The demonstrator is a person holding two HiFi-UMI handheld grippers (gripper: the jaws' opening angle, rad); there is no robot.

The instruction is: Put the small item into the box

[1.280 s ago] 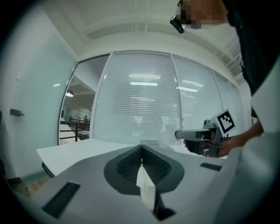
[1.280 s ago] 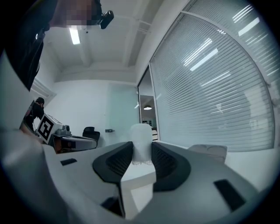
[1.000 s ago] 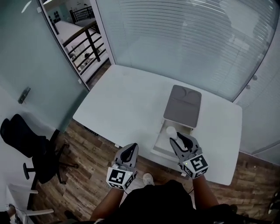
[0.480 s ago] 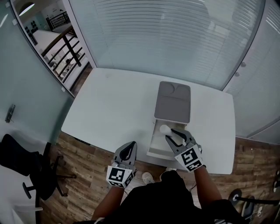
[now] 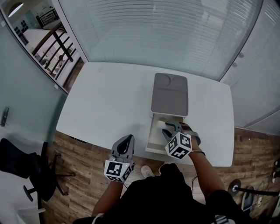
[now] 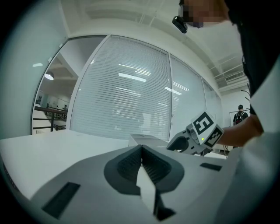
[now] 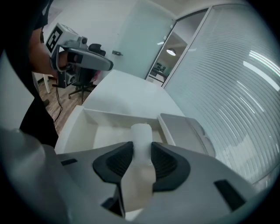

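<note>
The right gripper [image 7: 142,154] clamps the small white item [image 7: 141,132] between its pads, over the open box [image 7: 74,127]; the left gripper [image 6: 141,152] hangs empty, jaws pressed together

A white bench [image 5: 109,100] stands on a wood-plank floor [image 5: 83,175]; behind it runs a glass wall with horizontal blinds [image 5: 162,35]; to the left a frosted glass partition [image 5: 30,83] carries a door handle [image 5: 4,117]; a black office chair [image 5: 19,159] sits near it; beyond the glass, a dark railing [image 5: 54,43] and a lit ceiling lamp [image 5: 15,9] show.
</note>
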